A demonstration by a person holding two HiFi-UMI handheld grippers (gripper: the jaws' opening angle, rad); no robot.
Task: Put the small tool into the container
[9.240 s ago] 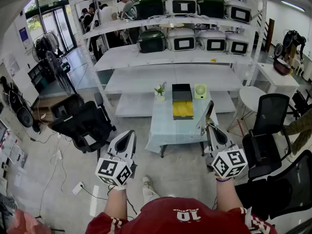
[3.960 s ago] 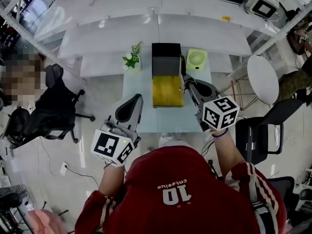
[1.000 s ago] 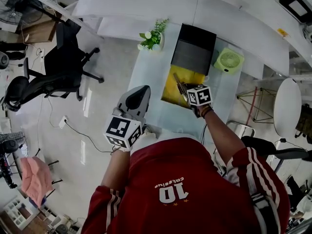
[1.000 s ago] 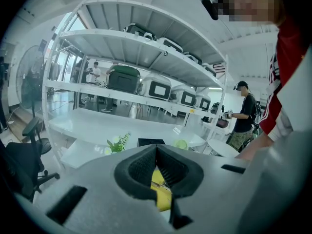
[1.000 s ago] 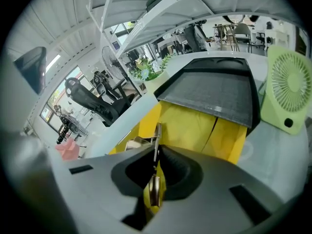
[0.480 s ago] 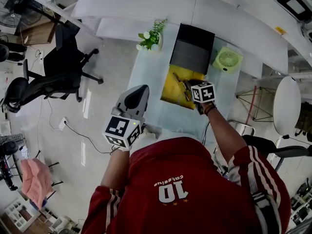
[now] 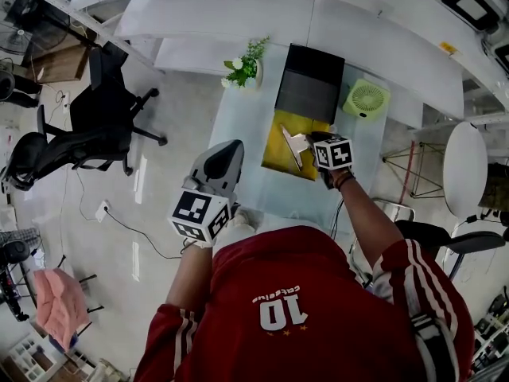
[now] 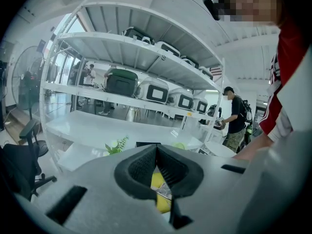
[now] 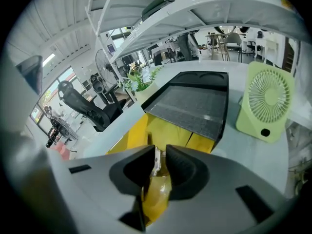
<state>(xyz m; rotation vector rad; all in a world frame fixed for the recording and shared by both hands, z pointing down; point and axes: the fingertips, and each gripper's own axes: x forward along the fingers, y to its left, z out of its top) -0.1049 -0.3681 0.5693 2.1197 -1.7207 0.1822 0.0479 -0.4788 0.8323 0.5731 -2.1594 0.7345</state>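
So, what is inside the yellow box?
The far part of the box looks bare yellow. The near part is covered by the right gripper, shut on the tool, so what lies there cannot be seen.

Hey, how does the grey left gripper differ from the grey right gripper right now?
The right gripper is shut on a small silver tool; the left gripper is shut on nothing. The right gripper reaches over the yellow tray; the left gripper hangs back, left of it. Both carry marker cubes.
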